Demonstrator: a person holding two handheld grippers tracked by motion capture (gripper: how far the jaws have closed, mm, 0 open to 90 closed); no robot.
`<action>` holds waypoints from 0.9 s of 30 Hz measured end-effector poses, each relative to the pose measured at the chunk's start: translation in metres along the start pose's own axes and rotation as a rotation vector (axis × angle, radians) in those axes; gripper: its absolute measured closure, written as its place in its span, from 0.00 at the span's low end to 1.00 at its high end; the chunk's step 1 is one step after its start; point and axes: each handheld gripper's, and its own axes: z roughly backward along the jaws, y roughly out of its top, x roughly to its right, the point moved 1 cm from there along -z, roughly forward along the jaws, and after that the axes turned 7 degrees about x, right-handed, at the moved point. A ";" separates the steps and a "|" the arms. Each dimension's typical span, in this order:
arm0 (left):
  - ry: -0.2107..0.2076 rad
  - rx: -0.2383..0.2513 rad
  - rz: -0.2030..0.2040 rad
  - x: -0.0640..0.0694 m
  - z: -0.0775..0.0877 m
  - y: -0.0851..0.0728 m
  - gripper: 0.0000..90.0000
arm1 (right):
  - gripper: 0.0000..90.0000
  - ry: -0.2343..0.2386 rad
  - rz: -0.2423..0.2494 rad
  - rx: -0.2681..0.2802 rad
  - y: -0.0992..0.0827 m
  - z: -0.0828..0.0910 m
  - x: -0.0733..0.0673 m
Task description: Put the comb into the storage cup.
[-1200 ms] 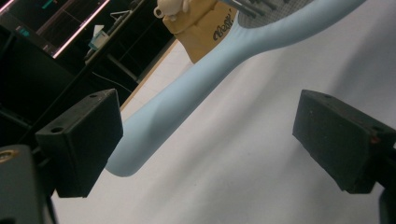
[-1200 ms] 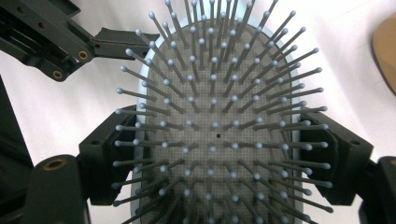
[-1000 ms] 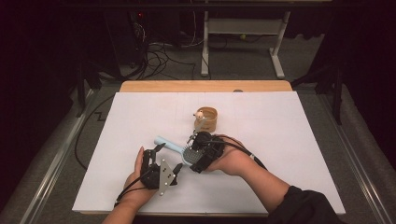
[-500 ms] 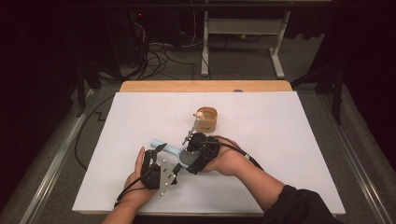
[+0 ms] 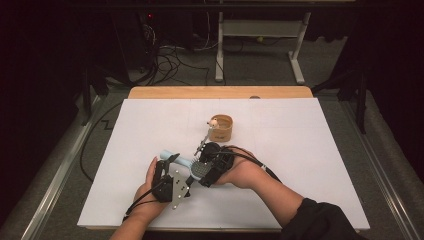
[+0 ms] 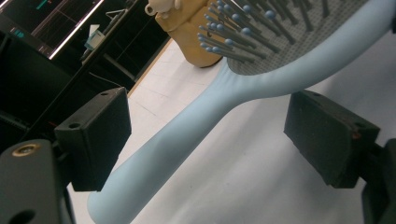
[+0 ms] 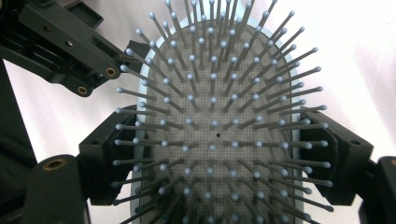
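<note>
You had the hairbrush (image 5: 192, 166) lifted just off the bench (image 5: 310, 150), near its front edge and a little left of middle, bristles facing the right gripper's camera. Your right gripper (image 7: 219, 154) was clamped on the brush head, one pad on each long edge. Your left gripper (image 6: 210, 140) stood spread around the pale blue handle (image 6: 187, 140); its jaws had just been closing a little, and the handle sat between them, but on the side where a gap showed the pad was clear of it, so it wasn't gripping.

Here was the risk. The handle ran slantwise across the gap in the left gripper view, nearer one pad than the other. Had you closed from there, I judged that the near pad would have met it first and shoved it sideways, twisting the head in your right gripper. That hold was only on the smooth, rounded rim, so a twist could have made it slip.

The other worry was letting go with the right before the left had bitten: the brush would have dropped to the bench.

And the wooden cup (image 5: 221, 128) with the little figure (image 5: 213, 121) stood just behind the brush; a swing forward could have knocked it over.
</note>
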 end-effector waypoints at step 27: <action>-0.022 -0.013 0.009 -0.002 0.000 0.000 0.29 | 0.23 0.005 -0.002 0.008 -0.001 0.004 0.001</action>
